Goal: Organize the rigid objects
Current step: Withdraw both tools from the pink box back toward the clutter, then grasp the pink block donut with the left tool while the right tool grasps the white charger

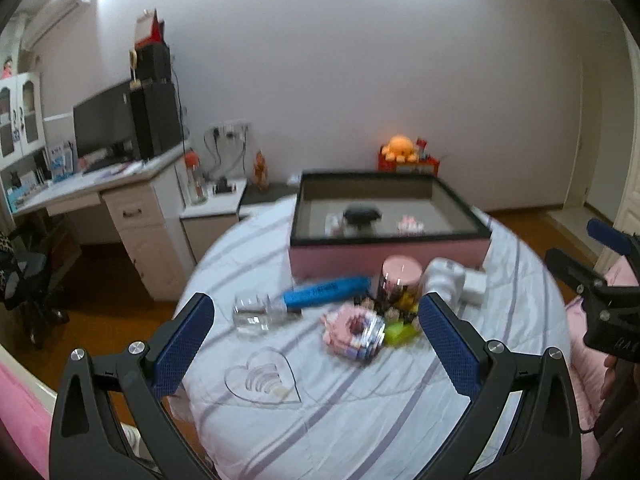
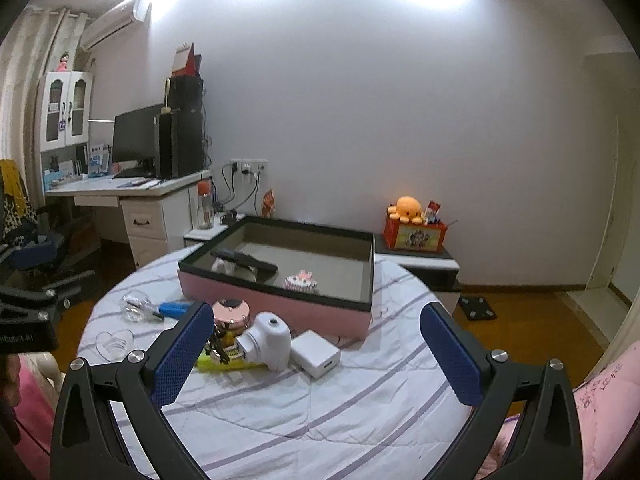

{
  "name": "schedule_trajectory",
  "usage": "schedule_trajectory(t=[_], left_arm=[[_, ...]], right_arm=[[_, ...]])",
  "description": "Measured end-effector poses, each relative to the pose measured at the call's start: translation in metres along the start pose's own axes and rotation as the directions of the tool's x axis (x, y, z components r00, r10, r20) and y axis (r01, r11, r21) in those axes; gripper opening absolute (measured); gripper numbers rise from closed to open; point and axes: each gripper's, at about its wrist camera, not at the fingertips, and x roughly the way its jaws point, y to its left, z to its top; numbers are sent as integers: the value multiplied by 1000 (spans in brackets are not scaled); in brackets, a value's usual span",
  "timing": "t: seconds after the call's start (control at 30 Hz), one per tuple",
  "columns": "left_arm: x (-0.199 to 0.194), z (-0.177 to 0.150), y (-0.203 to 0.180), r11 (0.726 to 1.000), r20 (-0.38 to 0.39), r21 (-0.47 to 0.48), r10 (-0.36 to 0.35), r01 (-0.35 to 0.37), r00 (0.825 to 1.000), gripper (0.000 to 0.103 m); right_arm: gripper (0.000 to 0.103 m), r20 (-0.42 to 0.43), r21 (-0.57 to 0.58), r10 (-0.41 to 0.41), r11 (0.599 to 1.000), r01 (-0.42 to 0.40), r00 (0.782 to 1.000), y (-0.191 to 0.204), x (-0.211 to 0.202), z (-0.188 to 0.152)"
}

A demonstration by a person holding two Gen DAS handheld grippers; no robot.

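Clearly the biggest thing is the round table [image 2: 340, 420] under its striped cloth, filling the lower half of both views. On it, centre frame, sits the pink box [image 2: 280, 312] with a dark rim; it already holds 3 small things, a dark flat one and 2 pale ones I cannot name.

In front of the box the loose pieces cluster. The white camera-shaped toy [image 2: 269, 339] looks like hard, light plastic; its rounded body would suit a squeeze across the sides. Touching it on the right is the white charger block [image 2: 316, 353], stiff and smooth, probably slippery, best taken across 2 flat faces. The pink-lidded jar [image 2: 231, 314] stands upright just behind. At left lie the blue tube [image 1: 326, 291] and the clear glass piece [image 1: 252, 316], which I judge fragile. The pink brick model [image 1: 352, 334] may shed parts if pinched hard.

Left gripper [image 1: 316, 344] is spread wide, holding nothing. Right gripper [image 2: 316, 356] likewise gapes, empty, above the cloth.
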Motion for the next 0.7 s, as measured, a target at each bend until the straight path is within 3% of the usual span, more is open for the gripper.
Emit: schedule_trajectory(t=[0.37,0.6,0.7], left_arm=[[68,-21,-12,998,-176,3,-62,64,982,103],[99,-24,-15,996,-222,1,-89,91,971,103],[108,-25,-13,993,-228,-19,-115,113,967,94]], right_arm=[[103,-144,57,31,998,-23,989,-19,62,-31],[103,-211,96,53,995,-33,976,-32,95,-44],[103,-230,108,63,993,-39,971,-36,105,-45]])
